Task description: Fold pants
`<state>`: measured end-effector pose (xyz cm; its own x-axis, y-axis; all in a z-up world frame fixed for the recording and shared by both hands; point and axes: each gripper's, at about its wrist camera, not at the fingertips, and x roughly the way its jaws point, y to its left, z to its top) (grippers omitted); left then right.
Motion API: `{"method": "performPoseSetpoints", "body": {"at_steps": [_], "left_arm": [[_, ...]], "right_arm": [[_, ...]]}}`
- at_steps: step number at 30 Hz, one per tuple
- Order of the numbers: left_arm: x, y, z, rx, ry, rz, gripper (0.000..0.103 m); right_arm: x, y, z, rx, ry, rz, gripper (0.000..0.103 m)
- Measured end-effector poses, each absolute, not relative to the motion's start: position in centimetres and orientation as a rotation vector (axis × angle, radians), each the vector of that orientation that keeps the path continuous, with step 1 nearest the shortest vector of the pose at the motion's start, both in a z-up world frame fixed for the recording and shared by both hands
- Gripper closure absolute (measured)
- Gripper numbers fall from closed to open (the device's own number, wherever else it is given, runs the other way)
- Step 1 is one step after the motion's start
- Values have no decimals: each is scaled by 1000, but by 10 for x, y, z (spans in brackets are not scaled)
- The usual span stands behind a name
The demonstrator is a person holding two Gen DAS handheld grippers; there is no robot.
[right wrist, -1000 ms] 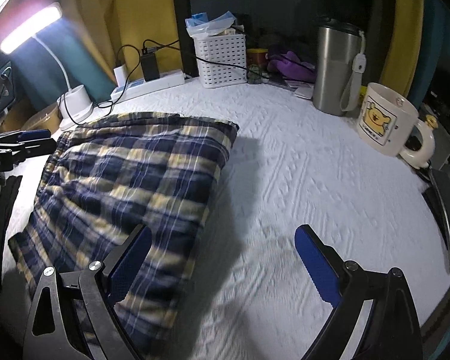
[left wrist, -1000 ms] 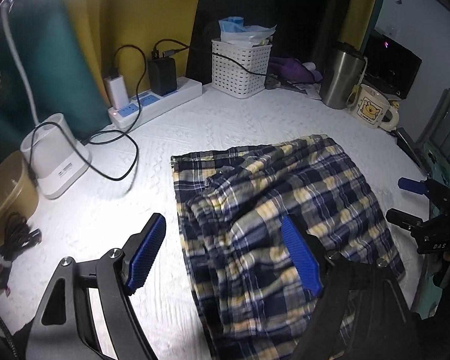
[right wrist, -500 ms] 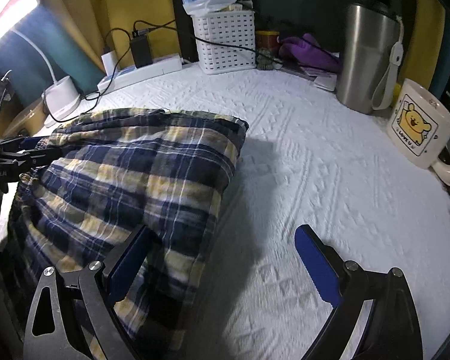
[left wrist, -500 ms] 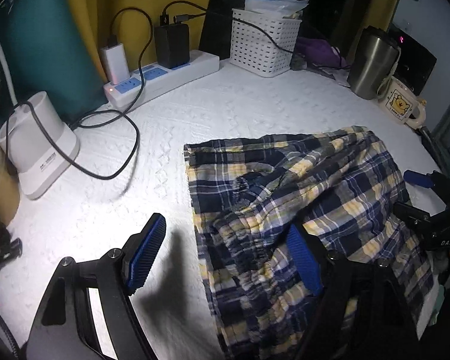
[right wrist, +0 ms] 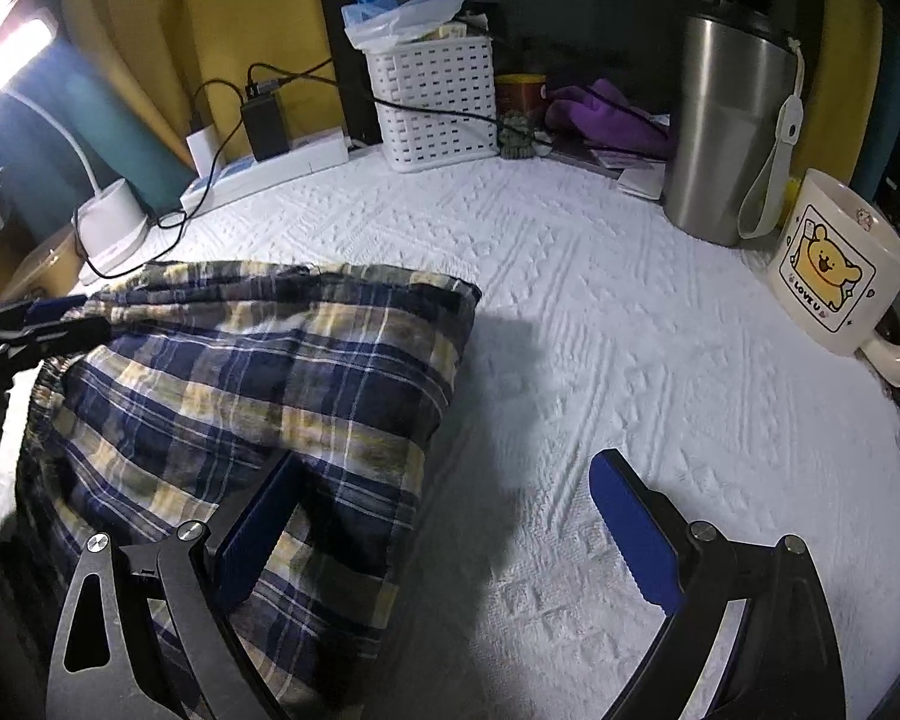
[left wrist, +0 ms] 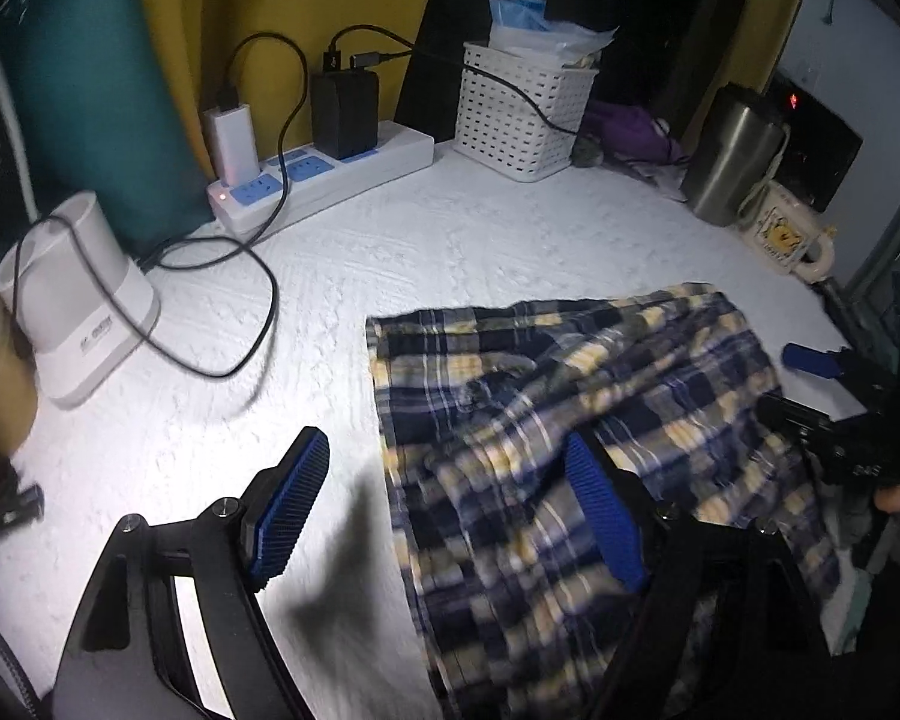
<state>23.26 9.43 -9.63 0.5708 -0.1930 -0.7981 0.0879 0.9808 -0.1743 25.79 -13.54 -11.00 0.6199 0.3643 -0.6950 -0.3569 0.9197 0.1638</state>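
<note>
Navy and yellow plaid pants (left wrist: 570,420) lie folded and rumpled on the white textured cover (left wrist: 450,252). My left gripper (left wrist: 444,468) is open and points down at their left edge; one finger is over the bare cover, the other over the cloth. In the right wrist view my right gripper (right wrist: 450,480) is open at the right edge of the pants (right wrist: 270,372). A fold of cloth covers the tip of its left finger, and its right finger is over the cover. Each gripper shows in the other's view: right gripper (left wrist: 792,387), left gripper (right wrist: 48,324).
At the back stand a white power strip (left wrist: 330,174) with chargers, a white basket (left wrist: 522,114), a steel tumbler (right wrist: 726,132) and a bear mug (right wrist: 834,276). A lamp base (left wrist: 78,306) trails a black cable (left wrist: 258,324) left of the pants.
Both grippers have come closer to the pants and a little lower. In the right wrist view the cloth's edge now overlaps the left finger's tip.
</note>
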Motion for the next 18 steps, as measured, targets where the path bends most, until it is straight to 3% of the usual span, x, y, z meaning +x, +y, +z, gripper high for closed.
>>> {"method": "performPoseSetpoints", "body": {"at_steps": [18], "left_arm": [[241, 84, -117, -193, 1019, -255, 21]], "right_arm": [[262, -128, -118, 65, 834, 488, 6]]}}
